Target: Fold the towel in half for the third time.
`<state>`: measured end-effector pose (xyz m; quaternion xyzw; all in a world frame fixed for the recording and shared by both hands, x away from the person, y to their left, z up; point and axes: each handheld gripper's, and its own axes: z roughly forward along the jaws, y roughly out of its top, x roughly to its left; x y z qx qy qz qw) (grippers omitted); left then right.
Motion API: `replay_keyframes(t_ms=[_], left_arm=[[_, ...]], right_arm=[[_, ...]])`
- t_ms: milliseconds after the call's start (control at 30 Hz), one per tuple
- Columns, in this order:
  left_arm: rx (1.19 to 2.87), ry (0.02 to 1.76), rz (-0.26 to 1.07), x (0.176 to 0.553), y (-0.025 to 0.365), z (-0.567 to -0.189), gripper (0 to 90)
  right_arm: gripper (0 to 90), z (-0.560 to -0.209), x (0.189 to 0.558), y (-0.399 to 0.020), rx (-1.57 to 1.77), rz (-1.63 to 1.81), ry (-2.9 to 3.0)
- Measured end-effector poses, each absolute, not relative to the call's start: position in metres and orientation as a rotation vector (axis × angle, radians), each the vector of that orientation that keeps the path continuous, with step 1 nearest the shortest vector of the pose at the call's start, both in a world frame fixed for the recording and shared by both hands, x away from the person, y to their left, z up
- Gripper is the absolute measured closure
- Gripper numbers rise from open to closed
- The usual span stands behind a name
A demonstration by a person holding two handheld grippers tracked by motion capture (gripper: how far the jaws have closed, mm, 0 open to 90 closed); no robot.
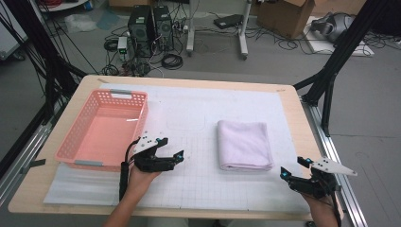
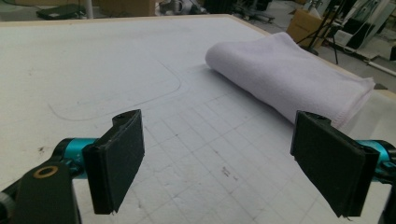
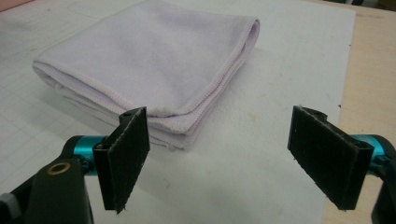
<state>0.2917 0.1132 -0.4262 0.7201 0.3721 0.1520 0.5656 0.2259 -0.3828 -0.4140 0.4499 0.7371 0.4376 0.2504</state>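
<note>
Folded white towel (image 1: pixel 245 144) lying right of centre on the gridded mat (image 1: pixel 198 184), well apart from the pink basket (image 1: pixel 103 128) at the left edge. Left gripper (image 1: pixel 171 149) and right gripper (image 1: pixel 293 166) flank the towel near the front edge, both pointing inward. Each has its jaws spread wide, with nothing between them; no legible writing.

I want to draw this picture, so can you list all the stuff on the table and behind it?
towel: one, pale lilac, folded, right of the table's middle
basket: one, pink, empty, left side
mat: one, white, gridded, covers the table
computer towers: two, black, on the floor behind
cardboard box: one, brown, floor, far right
left gripper: one, black, jaws open, beside the basket
right gripper: one, black, jaws open, near the towel's corner
</note>
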Motion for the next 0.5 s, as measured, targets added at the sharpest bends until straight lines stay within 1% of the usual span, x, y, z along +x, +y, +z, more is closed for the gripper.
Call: replay_keyframes(t_ms=[267, 500], left_arm=[[1.704, 0.865, 0.360, 0.2890, 0.1104, -0.4254, 18.0], [1.698, 0.871, 0.373, 0.2889, 0.1107, -0.4250, 18.0]], right_arm=[[18.3, -0.4143, 0.2212, -0.3918, 1.207, 1.213, 1.990], [18.3, -0.4158, 0.2230, -0.3898, 1.207, 1.206, 2.003]])
